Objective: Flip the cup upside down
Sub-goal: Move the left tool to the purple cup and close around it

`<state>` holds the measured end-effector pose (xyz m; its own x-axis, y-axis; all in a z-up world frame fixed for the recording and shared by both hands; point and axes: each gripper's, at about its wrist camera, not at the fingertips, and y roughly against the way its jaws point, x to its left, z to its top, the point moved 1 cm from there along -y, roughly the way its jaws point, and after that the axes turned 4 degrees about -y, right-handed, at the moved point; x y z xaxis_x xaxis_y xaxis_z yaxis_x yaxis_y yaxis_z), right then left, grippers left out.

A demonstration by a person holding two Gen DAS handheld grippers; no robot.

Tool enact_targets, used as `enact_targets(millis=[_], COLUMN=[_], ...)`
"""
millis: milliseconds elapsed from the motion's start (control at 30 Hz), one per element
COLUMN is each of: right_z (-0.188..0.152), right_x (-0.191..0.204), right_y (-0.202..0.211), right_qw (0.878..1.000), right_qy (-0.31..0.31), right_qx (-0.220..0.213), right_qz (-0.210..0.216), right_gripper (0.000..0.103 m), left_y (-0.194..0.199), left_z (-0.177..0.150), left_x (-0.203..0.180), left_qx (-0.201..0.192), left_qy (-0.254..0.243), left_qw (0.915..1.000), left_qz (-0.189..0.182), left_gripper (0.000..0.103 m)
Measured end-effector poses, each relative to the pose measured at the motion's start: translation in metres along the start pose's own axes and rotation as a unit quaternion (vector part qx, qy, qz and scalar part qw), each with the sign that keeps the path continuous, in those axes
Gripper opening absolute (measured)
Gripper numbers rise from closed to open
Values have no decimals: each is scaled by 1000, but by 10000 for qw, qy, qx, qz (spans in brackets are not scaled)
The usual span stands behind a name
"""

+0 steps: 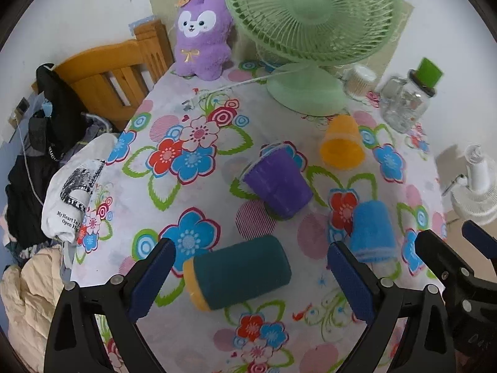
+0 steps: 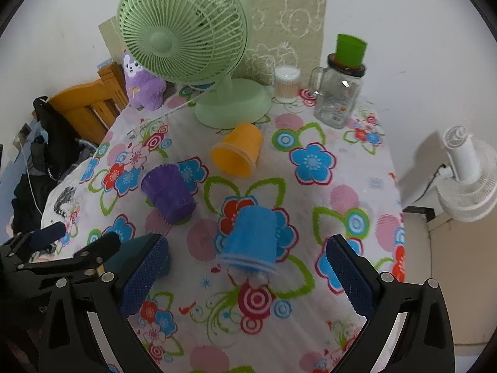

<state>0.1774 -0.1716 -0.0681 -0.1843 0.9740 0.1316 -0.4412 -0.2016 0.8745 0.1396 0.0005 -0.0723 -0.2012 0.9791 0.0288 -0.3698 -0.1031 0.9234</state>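
Observation:
Several plastic cups lie on their sides on the flowered tablecloth point(image 1: 192, 186). A dark teal cup point(image 1: 237, 273) with a yellow rim lies between the fingers of my open left gripper point(image 1: 251, 275), untouched. A blue cup point(image 1: 372, 231) point(image 2: 251, 241) lies rim toward me, between and just beyond the fingers of my open right gripper point(image 2: 248, 275). A purple cup point(image 1: 278, 183) point(image 2: 169, 194) and an orange cup point(image 1: 341, 143) point(image 2: 237, 150) lie farther back. The right gripper shows at the right edge of the left wrist view point(image 1: 450, 248).
A green desk fan point(image 1: 306, 87) point(image 2: 230, 105) stands at the back with a purple plush toy point(image 1: 202, 34) point(image 2: 144, 85), a glass jar point(image 2: 338, 93) with a green cap and a cotton swab box point(image 2: 287, 85). A wooden chair point(image 1: 108, 77) and clothes sit left. A white fan point(image 2: 466, 174) stands right.

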Motion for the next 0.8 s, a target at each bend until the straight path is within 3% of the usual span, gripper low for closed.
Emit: enact_targets(millis=[467,800], right_z=[43,56], right_x=[-10,-8], right_y=[-74,-109], right_qw=[9979,9965], right_qy=[-227,-210], right_qx=[502,745], right_qz=[342,301], right_gripper=[102,102], left_y=[-67,-91], left_z=[29,43], left_x=[-7,-21], left_qx=[434,526], left_qy=[574,548], left_qw=[9974,9971], left_qz=[99,90], left_gripper=[99,99])
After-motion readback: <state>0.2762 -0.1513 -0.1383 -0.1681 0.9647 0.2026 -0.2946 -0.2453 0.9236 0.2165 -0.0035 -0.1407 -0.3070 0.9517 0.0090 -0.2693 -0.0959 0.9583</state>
